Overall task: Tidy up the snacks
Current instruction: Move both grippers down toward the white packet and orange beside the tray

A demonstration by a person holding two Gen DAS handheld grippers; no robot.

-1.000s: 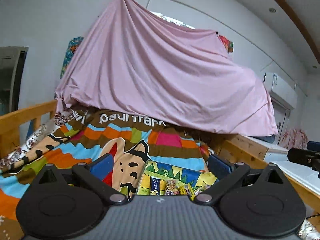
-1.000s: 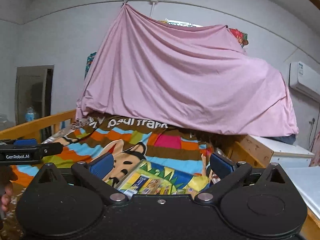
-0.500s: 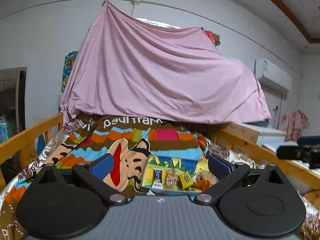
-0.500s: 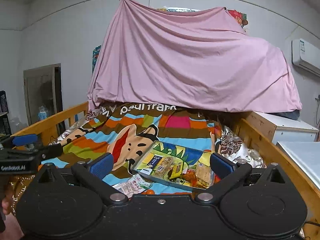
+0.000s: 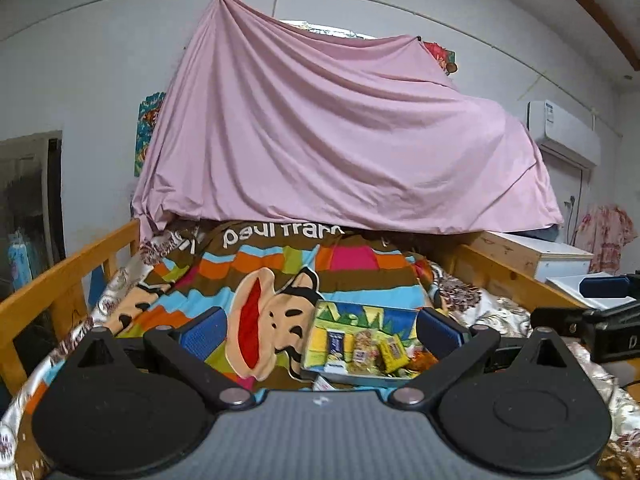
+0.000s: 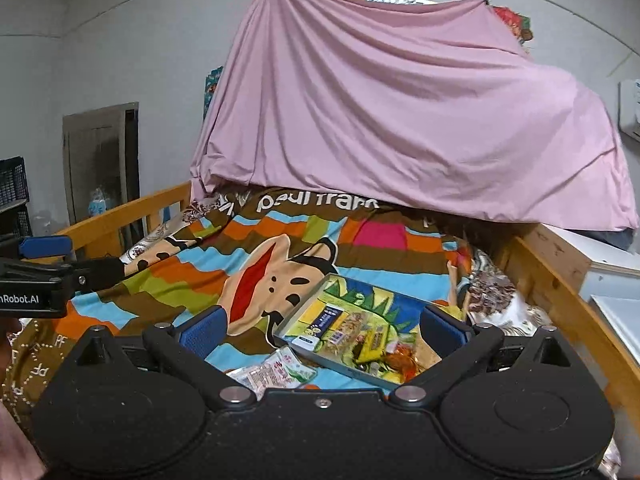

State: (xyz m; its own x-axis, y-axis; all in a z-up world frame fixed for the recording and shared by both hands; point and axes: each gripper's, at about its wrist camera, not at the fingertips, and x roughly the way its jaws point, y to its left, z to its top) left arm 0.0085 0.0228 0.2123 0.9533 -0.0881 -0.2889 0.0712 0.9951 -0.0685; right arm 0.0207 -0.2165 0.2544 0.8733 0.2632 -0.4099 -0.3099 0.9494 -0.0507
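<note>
A shallow tray [image 5: 362,312] with a colourful lining lies on the striped cartoon blanket [image 5: 280,276]. It holds several wrapped snacks, among them a yellow pack [image 5: 392,354] and a blue pack [image 5: 335,340]. In the right wrist view the tray [image 6: 316,300] sits ahead and a loose pink and white snack bag [image 6: 276,372] lies on the blanket by its near left corner. My left gripper [image 5: 320,334] is open and empty, above the blanket short of the tray. My right gripper [image 6: 322,328] is open and empty too, just short of the tray.
A pink sheet [image 5: 340,140] hangs over the far end of the bed. Wooden bed rails run along the left [image 5: 52,280] and right [image 6: 568,292]. A white cabinet [image 5: 560,260] stands to the right. The left gripper shows at the left edge of the right wrist view [image 6: 36,276].
Both grippers have tilted downward and moved back a little, so more of the blanket, the tray and the loose snack bag now show. Both stayed open.
</note>
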